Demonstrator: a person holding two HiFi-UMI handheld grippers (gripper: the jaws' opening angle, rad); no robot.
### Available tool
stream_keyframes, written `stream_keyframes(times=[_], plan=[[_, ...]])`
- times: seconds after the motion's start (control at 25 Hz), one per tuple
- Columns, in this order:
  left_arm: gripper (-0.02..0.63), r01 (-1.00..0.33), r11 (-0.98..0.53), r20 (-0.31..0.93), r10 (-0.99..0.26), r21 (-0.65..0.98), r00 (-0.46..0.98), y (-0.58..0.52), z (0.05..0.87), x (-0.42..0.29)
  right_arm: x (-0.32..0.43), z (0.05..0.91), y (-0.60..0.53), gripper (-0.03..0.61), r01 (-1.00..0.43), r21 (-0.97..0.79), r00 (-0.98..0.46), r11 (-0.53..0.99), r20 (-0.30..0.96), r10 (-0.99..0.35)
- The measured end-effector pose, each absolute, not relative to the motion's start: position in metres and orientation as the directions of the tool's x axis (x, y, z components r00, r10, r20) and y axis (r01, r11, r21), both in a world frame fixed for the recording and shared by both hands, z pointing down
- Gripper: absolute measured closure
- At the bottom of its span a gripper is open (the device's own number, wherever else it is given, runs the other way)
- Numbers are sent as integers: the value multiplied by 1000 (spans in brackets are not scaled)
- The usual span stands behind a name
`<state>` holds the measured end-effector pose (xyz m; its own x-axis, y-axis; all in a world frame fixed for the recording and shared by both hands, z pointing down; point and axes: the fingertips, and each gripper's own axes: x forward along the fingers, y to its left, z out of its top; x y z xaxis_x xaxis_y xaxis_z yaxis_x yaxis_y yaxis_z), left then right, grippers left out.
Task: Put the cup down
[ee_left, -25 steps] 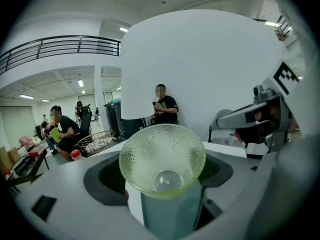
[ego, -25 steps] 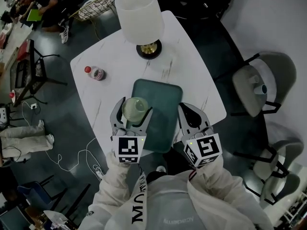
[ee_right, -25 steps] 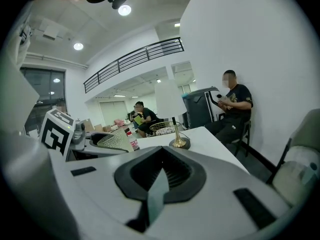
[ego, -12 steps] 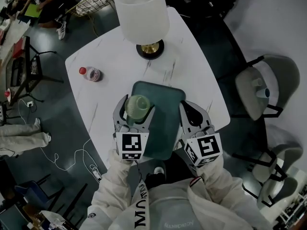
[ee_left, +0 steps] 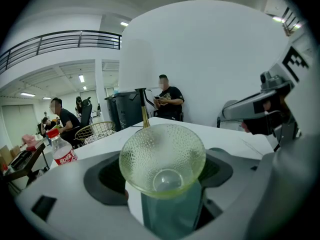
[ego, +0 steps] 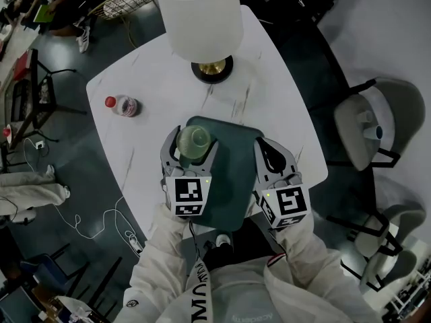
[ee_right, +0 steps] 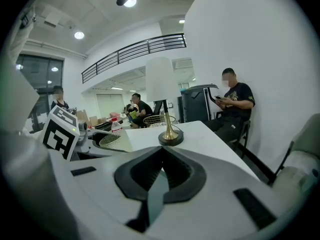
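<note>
In the head view, the cup (ego: 194, 143), a pale green dimpled glass, is seen clamped between the jaws of the left gripper (ego: 192, 147) and held upright with its mouth up, presumably so that it can be set down on its base. It is poised over the far left corner of the teal tray (ego: 232, 180), which lies at the near edge of the white table (ego: 269, 79); whether its base touches the tray cannot be told. In the left gripper view the tray's teal is seen directly beneath the glass, so the tray is judged to be the intended resting place. The right gripper (ego: 269, 152) is held at the tray's right edge with its jaws drawn together on nothing, apparently parked clear of the placement. The lamp (ego: 199, 12) and the bottle (ego: 121, 104) stand farther off, well apart from the cup.
</note>
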<state>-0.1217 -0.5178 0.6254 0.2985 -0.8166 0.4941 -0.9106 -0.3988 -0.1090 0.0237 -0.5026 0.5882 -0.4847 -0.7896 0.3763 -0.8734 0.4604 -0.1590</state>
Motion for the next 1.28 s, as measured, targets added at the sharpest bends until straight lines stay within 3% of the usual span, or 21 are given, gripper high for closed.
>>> stream_keyframes(times=[1.28], plan=[[207, -908, -403, 551, -786, -115, 279, -536, 672, -118, 21, 608, -496, 572, -863, -231, -506, 450, 405, -762]])
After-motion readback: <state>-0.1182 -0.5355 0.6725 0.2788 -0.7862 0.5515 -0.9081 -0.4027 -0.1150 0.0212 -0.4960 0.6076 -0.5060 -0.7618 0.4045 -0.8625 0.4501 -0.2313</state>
